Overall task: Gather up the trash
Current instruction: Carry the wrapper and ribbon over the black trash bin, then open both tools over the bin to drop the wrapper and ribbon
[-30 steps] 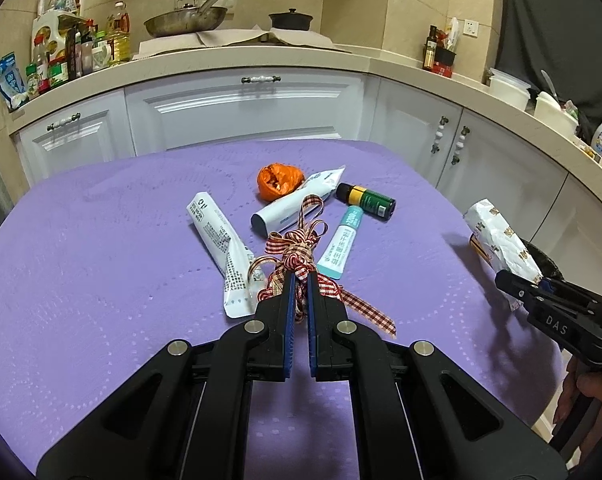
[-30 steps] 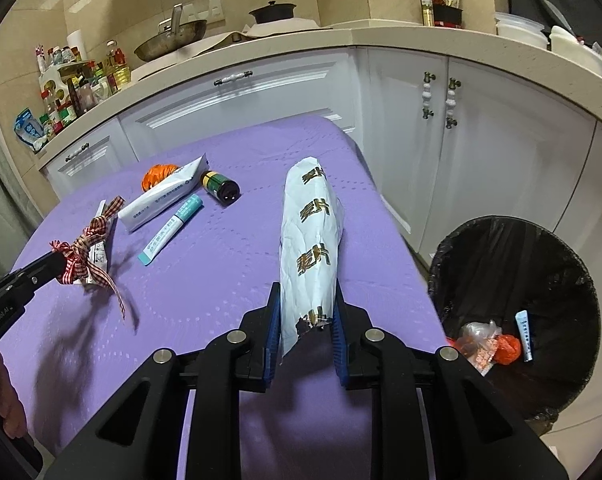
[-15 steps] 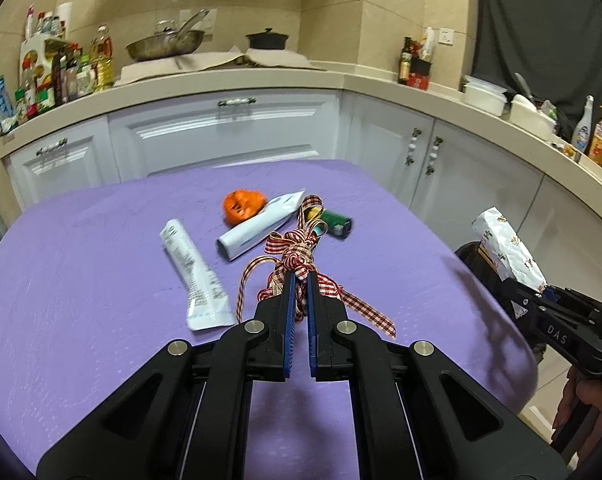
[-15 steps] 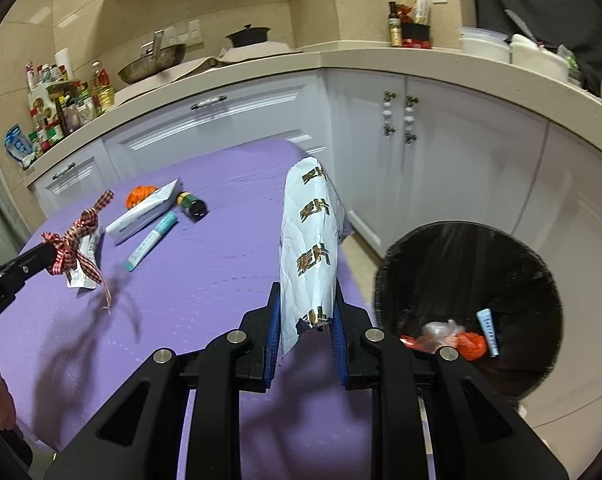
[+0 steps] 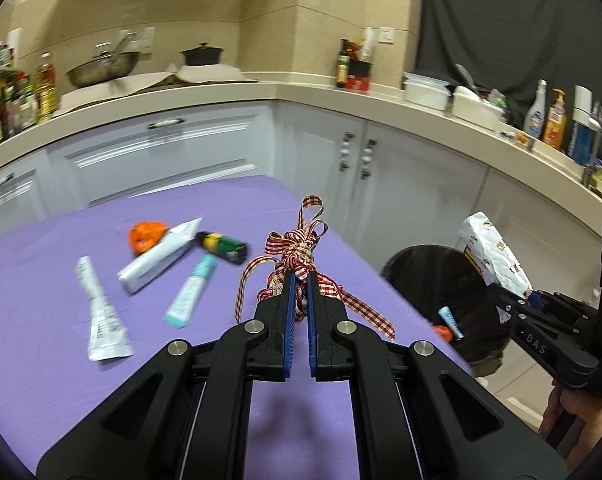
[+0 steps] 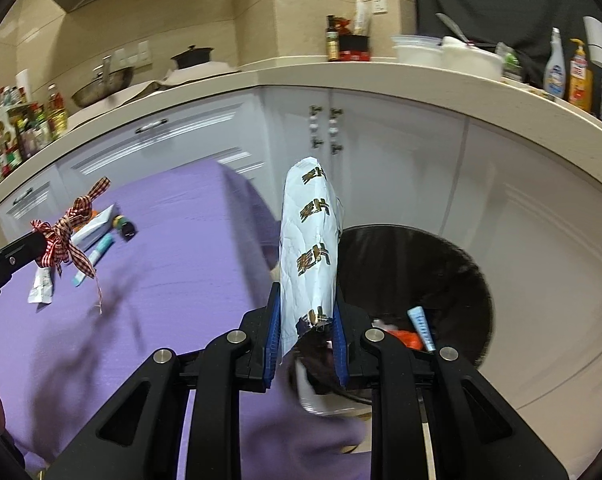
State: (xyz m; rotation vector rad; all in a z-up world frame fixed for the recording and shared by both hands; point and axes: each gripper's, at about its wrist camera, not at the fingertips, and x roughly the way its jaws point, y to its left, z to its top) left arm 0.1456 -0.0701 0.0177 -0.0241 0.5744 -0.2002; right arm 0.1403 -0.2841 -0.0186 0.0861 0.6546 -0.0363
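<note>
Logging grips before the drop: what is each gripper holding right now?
Left gripper: shut on the checked ribbon bow.
Right gripper: shut on the white snack bag.

Home kitchen: wok (image 5: pixel 101 70), white cabinets (image 5: pixel 173 148).

Beige countertop (image 5: pixel 301 94) curving round kitchen corner, serving as landmark. White cabinet doors (image 5: pixel 161 148) running beneath it. Beige tiled wall (image 5: pixel 269 20) rising behind. Wok (image 5: pixel 101 70) and black pot (image 5: pixel 202 54) sitting on it at left. Dark curtain (image 5: pixel 501 20) hanging above its right stretch. Purple-covered surface (image 5: pixel 41 280) standing before it.
</note>
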